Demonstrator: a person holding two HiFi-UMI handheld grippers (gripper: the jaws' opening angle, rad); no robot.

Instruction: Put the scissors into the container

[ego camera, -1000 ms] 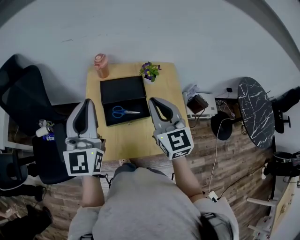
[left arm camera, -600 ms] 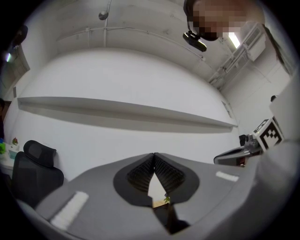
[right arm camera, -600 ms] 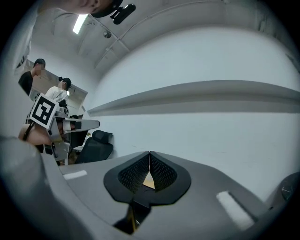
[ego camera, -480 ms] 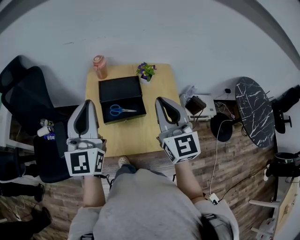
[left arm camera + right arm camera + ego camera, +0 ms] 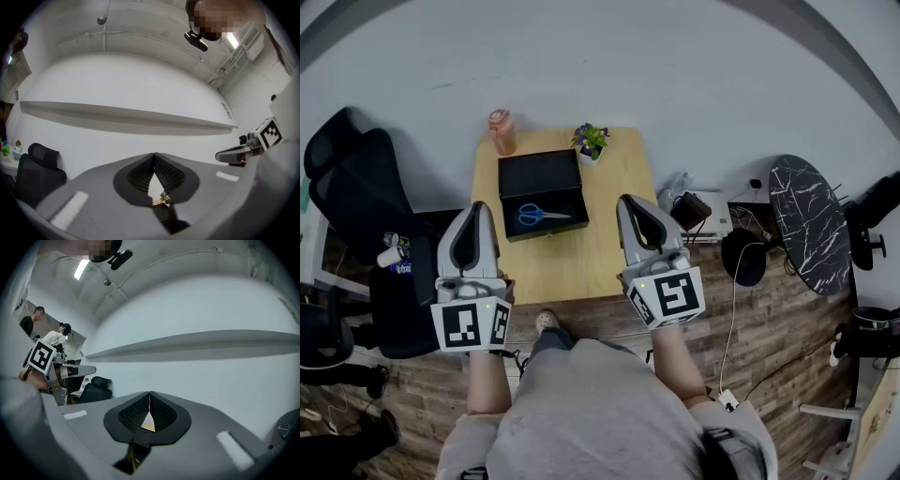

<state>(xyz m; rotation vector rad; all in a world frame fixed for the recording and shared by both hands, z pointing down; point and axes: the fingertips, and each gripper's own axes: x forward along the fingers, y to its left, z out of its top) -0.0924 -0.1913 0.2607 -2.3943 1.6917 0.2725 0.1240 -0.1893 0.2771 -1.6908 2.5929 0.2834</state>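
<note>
Head view, from above. A wooden table [image 5: 581,253] stood against a pale wall. A black container [image 5: 541,174] lay open on the table's far left half, with two shallow sections one behind the other. The far section showed only its dark lining. The near section held the blue-handled scissors [image 5: 538,215], which lay flat with handles to the left and blades pointing right, wholly within the rim.

Behind the container, a pink lidded cup [image 5: 501,131] stood at the far left corner. A small potted plant [image 5: 589,142] with purple flowers stood just beside the container's far right corner. Whether the cup held anything could not be made out.

The left gripper [image 5: 475,207] was held over the table's left edge, beside the near section. The right gripper [image 5: 627,201] was over the right edge, apart from the container. Each gripper's own view showed its ribbed jaws pressed together at the tips with nothing between them.

Around the table were a black office chair [image 5: 352,192] at left and a round marble-patterned tabletop [image 5: 807,223] at right, on wood-plank flooring [image 5: 759,309].
</note>
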